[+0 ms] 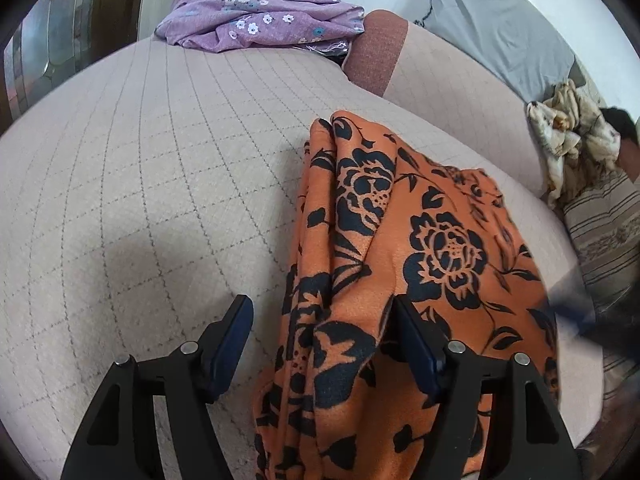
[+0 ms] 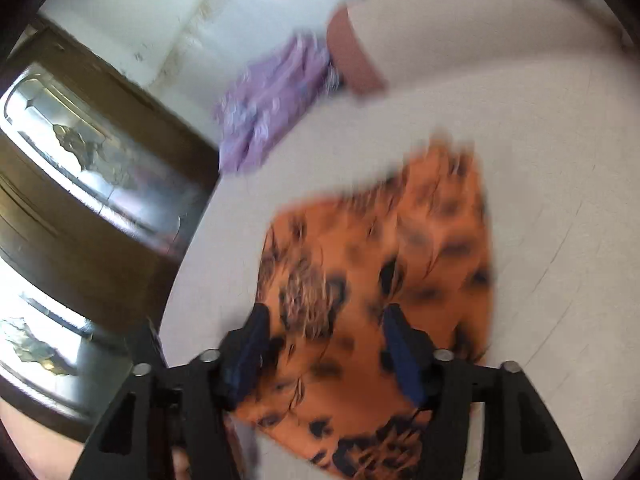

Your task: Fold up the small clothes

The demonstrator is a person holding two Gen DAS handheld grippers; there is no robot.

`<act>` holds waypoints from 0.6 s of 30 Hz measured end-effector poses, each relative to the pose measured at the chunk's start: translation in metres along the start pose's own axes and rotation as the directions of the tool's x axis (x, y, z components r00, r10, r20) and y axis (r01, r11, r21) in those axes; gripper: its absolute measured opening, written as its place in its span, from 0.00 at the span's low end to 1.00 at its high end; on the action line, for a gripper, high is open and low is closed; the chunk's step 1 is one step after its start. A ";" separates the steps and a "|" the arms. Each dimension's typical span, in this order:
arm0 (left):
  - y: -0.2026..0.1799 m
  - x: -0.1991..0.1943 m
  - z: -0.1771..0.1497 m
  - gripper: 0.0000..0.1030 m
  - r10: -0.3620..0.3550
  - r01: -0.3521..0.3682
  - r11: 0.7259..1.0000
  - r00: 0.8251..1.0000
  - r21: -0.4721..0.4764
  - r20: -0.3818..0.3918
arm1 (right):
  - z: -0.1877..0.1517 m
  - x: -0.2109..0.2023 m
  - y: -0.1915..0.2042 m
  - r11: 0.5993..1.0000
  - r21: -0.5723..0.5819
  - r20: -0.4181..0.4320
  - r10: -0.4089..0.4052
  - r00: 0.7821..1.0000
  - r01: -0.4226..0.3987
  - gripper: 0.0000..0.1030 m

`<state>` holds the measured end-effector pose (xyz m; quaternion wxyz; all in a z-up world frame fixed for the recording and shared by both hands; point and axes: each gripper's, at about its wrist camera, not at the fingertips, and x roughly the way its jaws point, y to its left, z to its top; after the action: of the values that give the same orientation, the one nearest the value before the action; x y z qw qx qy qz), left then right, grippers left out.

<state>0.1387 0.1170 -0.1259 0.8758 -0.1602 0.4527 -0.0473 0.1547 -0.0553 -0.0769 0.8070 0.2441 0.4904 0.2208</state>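
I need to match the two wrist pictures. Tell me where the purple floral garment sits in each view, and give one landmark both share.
Left wrist: the purple floral garment lies bunched at top centre, on the far end of the beige checked bed cover.
Right wrist: it is a blurred purple patch at upper centre-left, beside the dark wooden cabinet.
Shared landmark: the orange cloth with black flowers, in the lower middle of both views.

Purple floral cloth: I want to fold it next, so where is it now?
In the left wrist view the purple floral cloth lies bunched at the bed's far edge, upper left, beside a reddish cushion, well beyond the orange garment.
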 end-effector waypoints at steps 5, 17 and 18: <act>0.018 -0.043 -0.006 0.47 -0.139 0.140 0.987 0.990 -0.083 0.012 | -0.021 0.017 -0.023 0.997 0.072 0.006 0.014 1.000 -0.015 0.63; 0.016 -0.062 0.030 0.58 -0.133 0.132 0.989 0.991 -0.062 -0.019 | -0.020 0.017 -0.034 0.994 0.075 0.002 0.076 0.997 -0.076 0.63; 0.012 -0.053 0.045 0.58 -0.141 0.140 0.990 0.990 -0.035 -0.027 | -0.019 0.018 -0.034 0.994 0.072 0.000 0.077 0.997 -0.077 0.63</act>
<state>0.1437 0.1515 -0.0646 0.8609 -0.2056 0.4538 -0.1034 0.1487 -0.0677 -0.1174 0.7878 0.2916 0.4894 0.2343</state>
